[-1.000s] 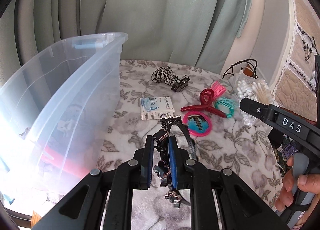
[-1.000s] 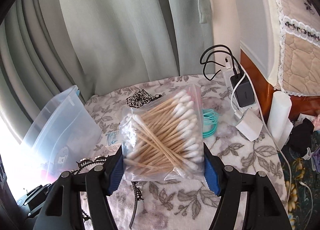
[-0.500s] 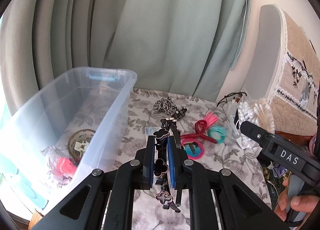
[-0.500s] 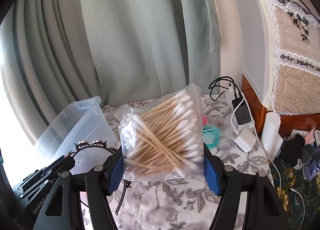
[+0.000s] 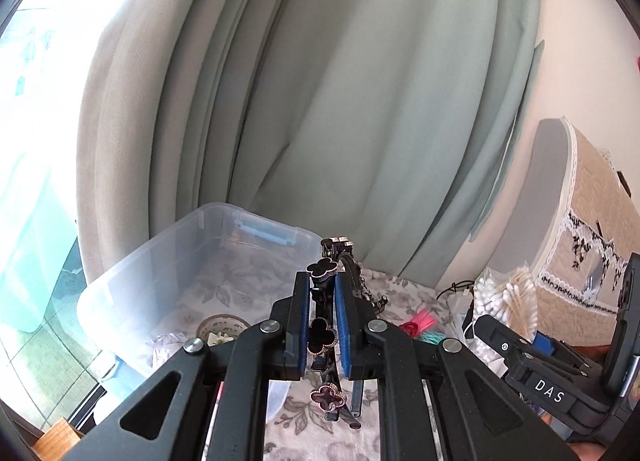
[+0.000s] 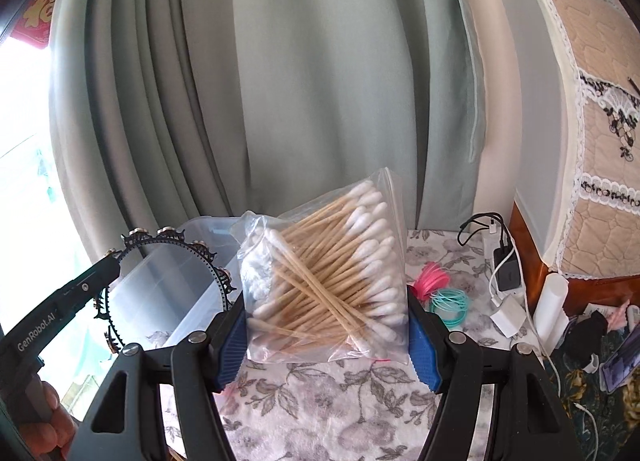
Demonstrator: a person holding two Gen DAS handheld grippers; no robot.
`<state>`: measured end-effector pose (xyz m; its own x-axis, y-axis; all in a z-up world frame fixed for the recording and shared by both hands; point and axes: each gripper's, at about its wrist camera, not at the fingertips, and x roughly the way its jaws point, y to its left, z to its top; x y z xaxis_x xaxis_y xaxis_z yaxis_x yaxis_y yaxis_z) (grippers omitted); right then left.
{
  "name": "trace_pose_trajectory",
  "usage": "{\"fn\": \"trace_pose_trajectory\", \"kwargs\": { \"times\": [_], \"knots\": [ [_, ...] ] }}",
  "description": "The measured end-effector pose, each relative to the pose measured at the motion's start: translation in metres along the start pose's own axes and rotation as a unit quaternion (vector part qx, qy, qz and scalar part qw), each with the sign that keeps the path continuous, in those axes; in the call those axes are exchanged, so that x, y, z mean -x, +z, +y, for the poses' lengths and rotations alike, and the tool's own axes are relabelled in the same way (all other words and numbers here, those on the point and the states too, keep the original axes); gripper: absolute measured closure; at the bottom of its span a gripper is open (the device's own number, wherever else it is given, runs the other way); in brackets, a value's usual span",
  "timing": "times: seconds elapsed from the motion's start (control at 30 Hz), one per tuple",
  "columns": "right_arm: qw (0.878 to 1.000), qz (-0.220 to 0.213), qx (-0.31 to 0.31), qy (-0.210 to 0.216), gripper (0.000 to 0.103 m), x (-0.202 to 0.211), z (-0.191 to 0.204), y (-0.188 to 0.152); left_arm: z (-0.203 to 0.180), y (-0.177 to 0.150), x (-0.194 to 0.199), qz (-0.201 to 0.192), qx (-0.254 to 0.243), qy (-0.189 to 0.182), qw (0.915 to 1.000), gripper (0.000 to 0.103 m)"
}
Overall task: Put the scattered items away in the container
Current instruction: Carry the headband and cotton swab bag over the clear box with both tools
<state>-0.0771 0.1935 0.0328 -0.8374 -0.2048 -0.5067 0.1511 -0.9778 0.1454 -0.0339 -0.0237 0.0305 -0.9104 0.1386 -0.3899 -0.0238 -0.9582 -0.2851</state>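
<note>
Left gripper (image 5: 322, 325): blue pads closed on a black toothed headband (image 5: 323, 335) with clover studs, its arc running away from the lens. Clear plastic bin (image 5: 132, 281), lower left of frame, lies just left of it; tape roll (image 5: 222, 327) inside. Right gripper (image 6: 326, 337): closed wide on a soft clear bag of cotton swabs (image 6: 328, 281); bin (image 6: 176, 269) lies further left, so the left gripper is nearer.

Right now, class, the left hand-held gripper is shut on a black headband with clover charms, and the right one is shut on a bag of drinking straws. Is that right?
Not quite. The right hand-held gripper is shut on a clear bag of cotton swabs, not straws, as the right wrist view shows. The left hand-held gripper does hold the black headband.
</note>
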Motion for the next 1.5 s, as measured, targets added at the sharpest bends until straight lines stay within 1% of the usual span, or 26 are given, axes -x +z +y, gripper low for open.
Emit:
{"fn": "trace_pose_trajectory", "kwargs": {
  "times": [0.27, 0.37, 0.5, 0.73, 0.9, 1.17, 1.3, 1.5],
  "knots": [
    [0.998, -0.011, 0.047, 0.027, 0.032, 0.008, 0.054, 0.008, 0.045, 0.013, 0.026, -0.04, 0.041, 0.031, 0.9979, 0.091],
    [0.997, -0.014, 0.064, 0.037, 0.032, 0.011, 0.074, 0.01, 0.064, 0.015, 0.032, -0.047, 0.058, 0.045, 0.9962, 0.091],
    [0.995, -0.001, 0.08, 0.052, 0.032, 0.0, 0.094, 0.006, 0.087, 0.014, 0.036, -0.05, 0.077, 0.063, 0.9938, 0.091],
    [0.991, 0.022, 0.109, 0.077, 0.032, -0.018, 0.128, -0.002, 0.121, 0.007, 0.032, -0.042, 0.109, 0.083, 0.9897, 0.091],
    [0.986, 0.038, 0.128, 0.095, 0.032, -0.031, 0.152, -0.008, 0.132, -0.003, 0.022, -0.029, 0.123, 0.085, 0.9883, 0.091],
    [0.982, 0.074, 0.139, 0.105, 0.032, -0.061, 0.159, -0.024, 0.146, -0.013, 0.004, -0.003, 0.136, 0.091, 0.9866, 0.09],
    [0.979, 0.089, 0.144, 0.111, 0.032, -0.075, 0.161, -0.031, 0.151, -0.013, -0.002, 0.002, 0.137, 0.097, 0.9858, 0.09],
    [0.976, 0.107, 0.148, 0.119, 0.032, -0.087, 0.166, -0.041, 0.157, -0.017, -0.011, 0.016, 0.145, 0.103, 0.9838, 0.089]
  ]
}}
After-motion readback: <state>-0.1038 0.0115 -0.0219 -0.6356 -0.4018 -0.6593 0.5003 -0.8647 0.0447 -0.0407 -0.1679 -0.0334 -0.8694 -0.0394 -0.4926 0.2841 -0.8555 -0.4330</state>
